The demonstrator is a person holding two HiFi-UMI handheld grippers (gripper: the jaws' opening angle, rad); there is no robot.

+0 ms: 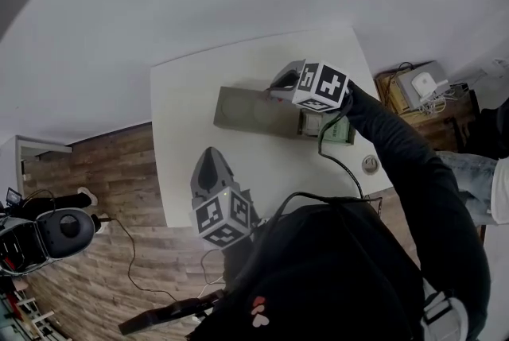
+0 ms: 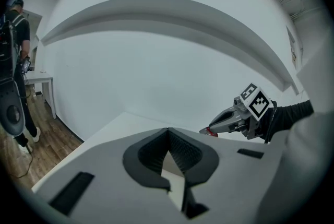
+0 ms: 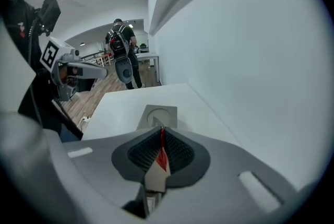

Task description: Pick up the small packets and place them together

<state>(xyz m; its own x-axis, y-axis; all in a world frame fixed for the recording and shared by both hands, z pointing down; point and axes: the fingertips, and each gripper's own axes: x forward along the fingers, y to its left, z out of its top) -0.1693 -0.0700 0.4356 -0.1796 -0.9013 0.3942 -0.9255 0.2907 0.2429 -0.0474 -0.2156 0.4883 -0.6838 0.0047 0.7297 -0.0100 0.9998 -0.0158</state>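
Jaws of my right gripper (image 3: 160,131) clenched on a red packet (image 3: 161,155), tray (image 3: 159,113) just beyond at frame centre, left gripper (image 2: 168,133) jaws pressed together, empty, over table (image 2: 117,126)

A: Packet (image 3: 162,157) condition?
B: Only a red edge shows between the jaws of the right gripper (image 3: 161,130); remainder hidden.
A: Grey tray (image 1: 242,110)?
B: Upper right portion covered by that gripper at centre of head view; what lies beneath cannot be told.

left hand-held gripper (image 1: 211,159): jaws together | right hand-held gripper (image 1: 278,85): clamped on red packet (image 3: 162,154)
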